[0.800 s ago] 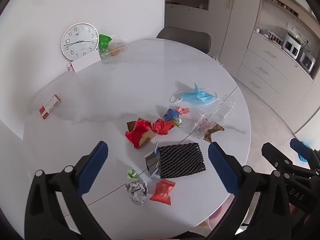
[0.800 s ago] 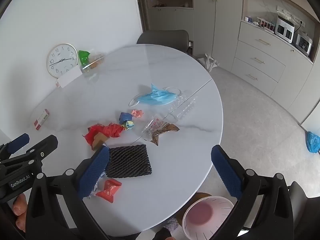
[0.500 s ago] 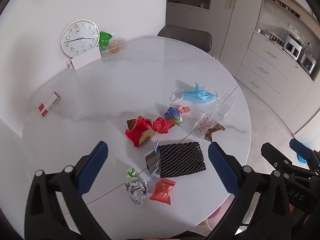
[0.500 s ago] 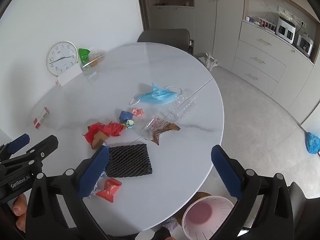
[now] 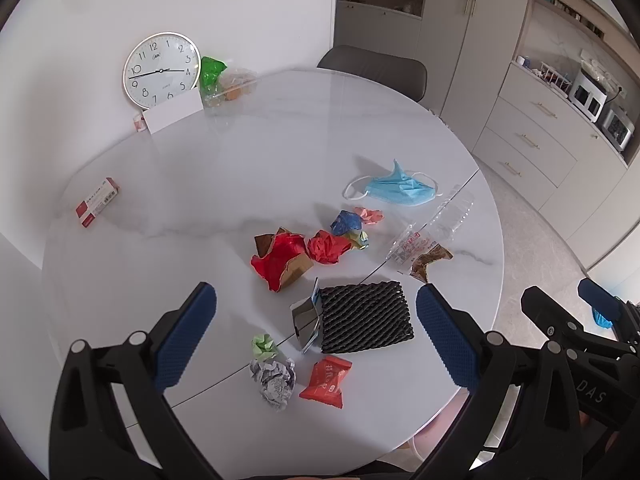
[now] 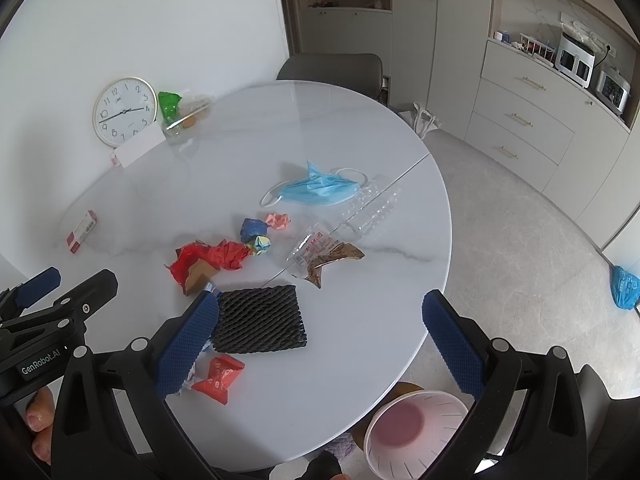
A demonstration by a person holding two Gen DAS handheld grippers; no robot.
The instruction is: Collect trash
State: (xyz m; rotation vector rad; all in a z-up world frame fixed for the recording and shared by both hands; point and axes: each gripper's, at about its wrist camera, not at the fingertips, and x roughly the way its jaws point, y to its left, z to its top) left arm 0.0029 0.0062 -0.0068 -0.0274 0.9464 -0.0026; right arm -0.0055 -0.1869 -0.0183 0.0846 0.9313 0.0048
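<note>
Left hand-held gripper [image 5: 312,334] and right hand-held gripper [image 6: 320,330] both spread apart, empty, above counter [image 5: 240,168]; black foam mat [image 5: 365,322], red wrapper [image 5: 327,376], blue face mask [image 5: 400,189], possibly pink bin [image 6: 416,432] below edge

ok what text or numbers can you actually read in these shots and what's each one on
"GenRobot.AI": on the left tool, seen from the right wrist view.
"DAS": on the right tool, seen from the left wrist view; possibly cut off.
"1" to "12": clock face; its small brand mark is unreadable.
Red box, red snack packet, clear wrapper: print too small to read.
</note>
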